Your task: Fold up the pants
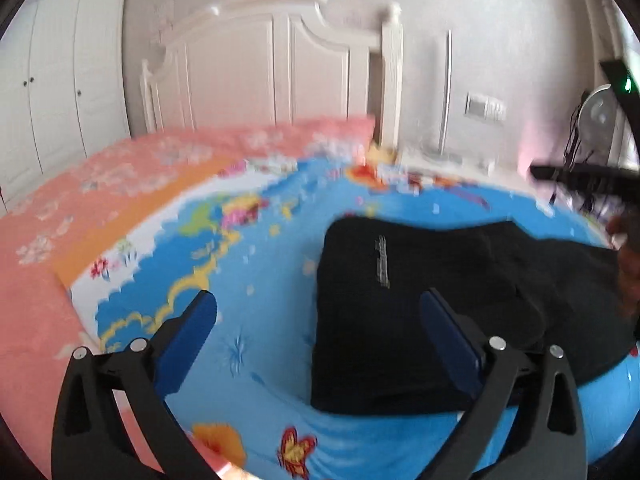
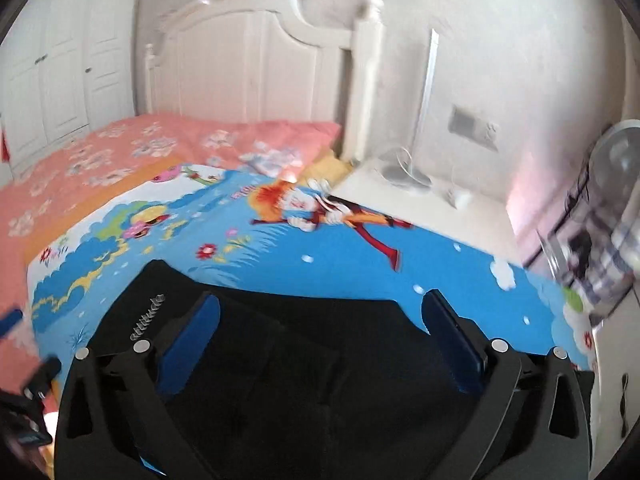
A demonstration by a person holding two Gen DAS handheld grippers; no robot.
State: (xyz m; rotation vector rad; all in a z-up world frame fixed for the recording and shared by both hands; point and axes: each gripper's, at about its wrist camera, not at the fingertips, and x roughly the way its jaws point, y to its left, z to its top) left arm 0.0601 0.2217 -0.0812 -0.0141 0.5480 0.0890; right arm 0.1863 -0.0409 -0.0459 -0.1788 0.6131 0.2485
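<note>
The black pants (image 1: 380, 320) lie folded into a thick bundle on the blue cartoon sheet (image 1: 260, 320), a white logo on top. My left gripper (image 1: 319, 300) hangs open above the bundle's left edge, one finger over the sheet, the other over the cloth, with nothing between the pads. In the right wrist view the pants (image 2: 312, 360) fill the lower middle. My right gripper (image 2: 322, 300) stands open above them, holding nothing. Part of the right gripper (image 1: 580, 178) shows dark at the right edge of the left wrist view.
A pink flowered bedspread (image 1: 60, 220) covers the bed's left and far side, up to the white headboard (image 1: 260, 68). A white nightstand (image 2: 420, 208) and a fan (image 2: 616, 184) stand to the right. White wardrobe doors (image 1: 52, 80) are at the left.
</note>
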